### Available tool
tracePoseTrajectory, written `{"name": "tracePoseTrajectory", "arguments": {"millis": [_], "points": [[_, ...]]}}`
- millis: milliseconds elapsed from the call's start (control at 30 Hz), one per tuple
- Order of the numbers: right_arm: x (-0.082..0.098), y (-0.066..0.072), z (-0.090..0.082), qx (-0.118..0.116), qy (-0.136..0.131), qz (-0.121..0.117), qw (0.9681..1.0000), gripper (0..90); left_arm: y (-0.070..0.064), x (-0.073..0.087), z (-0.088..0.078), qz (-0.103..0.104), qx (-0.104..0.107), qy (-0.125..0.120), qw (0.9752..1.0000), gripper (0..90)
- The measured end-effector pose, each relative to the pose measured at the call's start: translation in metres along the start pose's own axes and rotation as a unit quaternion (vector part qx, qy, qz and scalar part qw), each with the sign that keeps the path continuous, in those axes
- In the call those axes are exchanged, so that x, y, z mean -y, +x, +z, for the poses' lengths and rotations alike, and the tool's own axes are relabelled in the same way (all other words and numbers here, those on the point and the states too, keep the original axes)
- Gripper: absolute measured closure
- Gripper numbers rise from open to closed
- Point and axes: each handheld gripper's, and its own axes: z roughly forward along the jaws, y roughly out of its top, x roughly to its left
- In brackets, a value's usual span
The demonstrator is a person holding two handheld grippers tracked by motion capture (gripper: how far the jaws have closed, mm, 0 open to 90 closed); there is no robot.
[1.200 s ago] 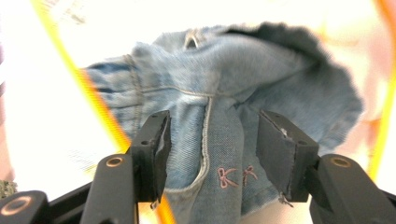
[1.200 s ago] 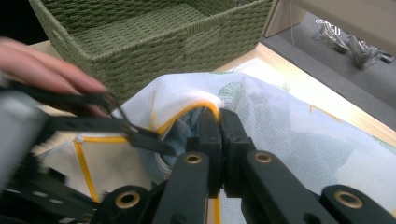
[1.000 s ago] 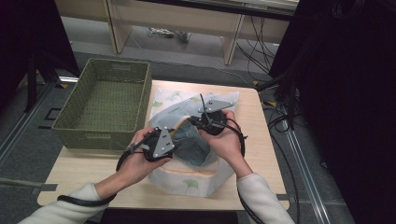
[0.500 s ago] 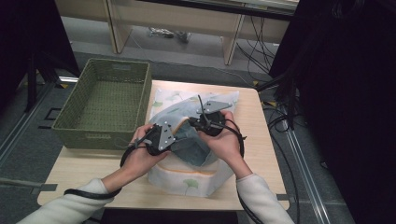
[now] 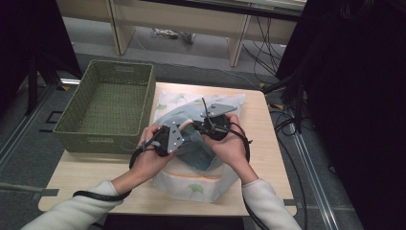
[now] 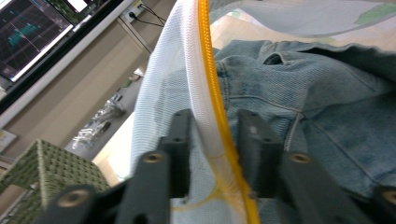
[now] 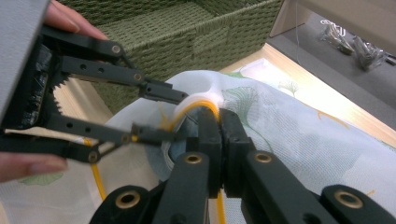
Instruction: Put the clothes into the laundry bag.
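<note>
- Denim, a blue garment [image 5: 197, 149], lies half inside a white mesh laundry bag [image 5: 191, 184] printed with green leaves, in the middle of the desk [image 5: 86, 177].
- In the left gripper view the denim [image 6: 317, 116] shows its seams and stitching just behind the bag's mouth, whose white mesh edge carries an orange zip band [image 6: 212, 88].
- That band and the mesh edge run up between the two black jaws of the left tool [image 6: 215, 140]; the jaws have just been closing in on it, and a narrow gap still shows on either side of the fabric, so they are spread and not yet pinching.
- The right tool [image 7: 219, 128] has its jaws pressed together on the bag's rim, where the orange band [image 7: 194, 108] arches over their tips.
- From the right gripper view the left tool [image 7: 156, 114] reaches in from the left, its two jaws one above the other with the mesh edge between them, just beside the right tool.
- In the high view both hands meet over the bag: the left hand [image 5: 151, 155] with the left tool [image 5: 167, 140] and the right hand [image 5: 230, 143] with the right tool [image 5: 210, 123].
- A green woven basket [image 5: 72, 124] stands on the left part of the desk, just beside the bag.
</note>
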Motion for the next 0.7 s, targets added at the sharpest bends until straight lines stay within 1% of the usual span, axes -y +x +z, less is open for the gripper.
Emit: {"name": "tracePoseTrajectory", "arguments": {"millis": [33,67,133,233,267,300,333,367,433,500,533,567,600,667,700], "points": [[0.0,0.0,0.0,-0.001,0.0,-0.001,1.0,90.0,0.001,0.0,-0.001,0.001,0.001,-0.002,1.0,79.1],[0.0,-0.001,0.0,0.0,0.0,0.0,1.0,90.0,0.003,0.001,-0.003,0.003,-0.001,-0.005,1.0,82.4],[0.001,-0.001,-0.001,0.0,0.002,-0.002,1.0,90.0,0.007,0.0,-0.008,0.004,0.003,-0.005,1.0,85.3],[0.002,-0.001,-0.002,-0.002,0.008,-0.006,0.9999,90.0,0.013,0.0,-0.018,0.01,0.006,-0.007,0.9999,86.5],[0.003,0.0,-0.002,-0.005,0.012,-0.002,0.9999,90.0,0.015,0.0,-0.021,0.014,0.014,-0.005,0.9998,86.5],[0.004,0.0,-0.002,-0.009,0.014,-0.009,0.9998,90.0,0.016,0.0,-0.024,0.019,0.028,-0.003,0.9994,86.5],[0.004,0.002,-0.002,-0.009,0.019,-0.006,0.9998,90.0,0.016,0.001,-0.026,0.023,0.034,-0.004,0.9991,86.6],[0.005,0.002,-0.002,-0.011,0.02,-0.014,0.9996,90.0,0.016,0.002,-0.028,0.028,0.037,-0.003,0.9989,86.6],[0.005,0.005,-0.001,-0.02,0.03,-0.018,0.9992,90.0,0.016,0.005,-0.032,0.041,0.058,0.004,0.9975,86.7],[0.007,0.007,-0.001,-0.026,0.037,-0.026,0.9986,90.0,0.013,0.007,-0.034,0.053,0.065,0.005,0.9964,86.7],[0.007,0.009,0.0,-0.029,0.042,-0.028,0.9983,90.0,0.012,0.009,-0.035,0.058,0.073,0.005,0.9956,86.7],[0.009,0.01,0.0,-0.029,0.046,-0.033,0.998,90.0,0.011,0.01,-0.035,0.058,0.076,0.005,0.9954,86.7],[0.01,0.011,-0.001,-0.033,0.051,-0.032,0.9976,89.9,0.01,0.01,-0.036,0.062,0.082,0.006,0.9946,86.6],[0.015,0.011,-0.001,-0.038,0.062,-0.04,0.9966,89.9,0.008,0.011,-0.035,0.074,0.098,0.009,0.9924,86.6],[0.018,0.011,-0.001,-0.042,0.068,-0.041,0.996,89.9,0.006,0.011,-0.034,0.076,0.105,0.01,0.9915,86.7]]}}
